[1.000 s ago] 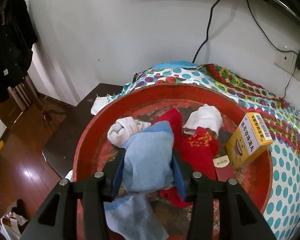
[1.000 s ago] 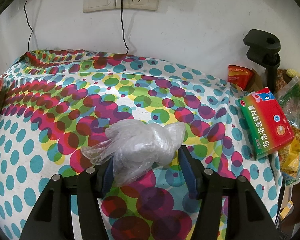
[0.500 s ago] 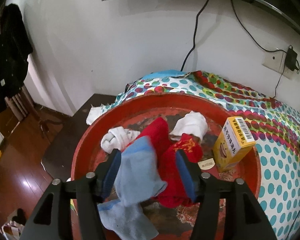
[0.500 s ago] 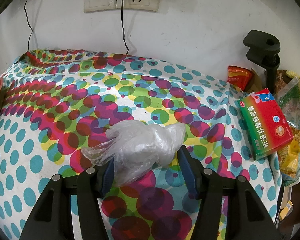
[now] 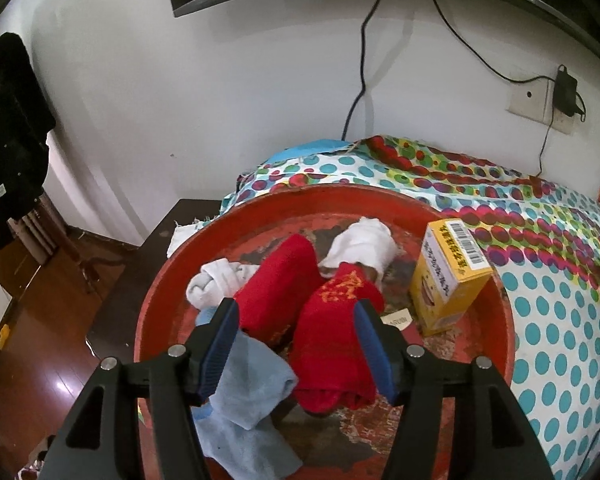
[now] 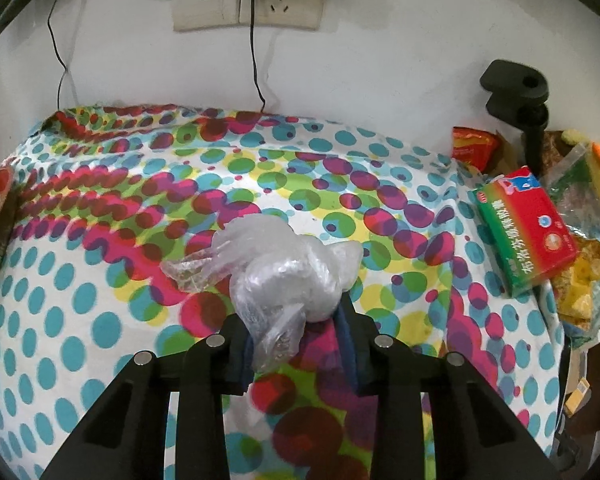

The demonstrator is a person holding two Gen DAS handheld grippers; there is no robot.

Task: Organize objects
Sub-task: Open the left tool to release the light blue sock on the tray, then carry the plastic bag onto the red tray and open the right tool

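Sorting in hand: left gripper open above socks in red basin. Right gripper clamped on plastic bag; next, probably lifting and carrying it without slipping.

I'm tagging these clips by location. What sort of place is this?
Probably a room in a home, not a lab. A polka-dot cloth covers the table, socks lie in a red basin, medicine boxes sit about, and a dark garment hangs above wooden flooring.
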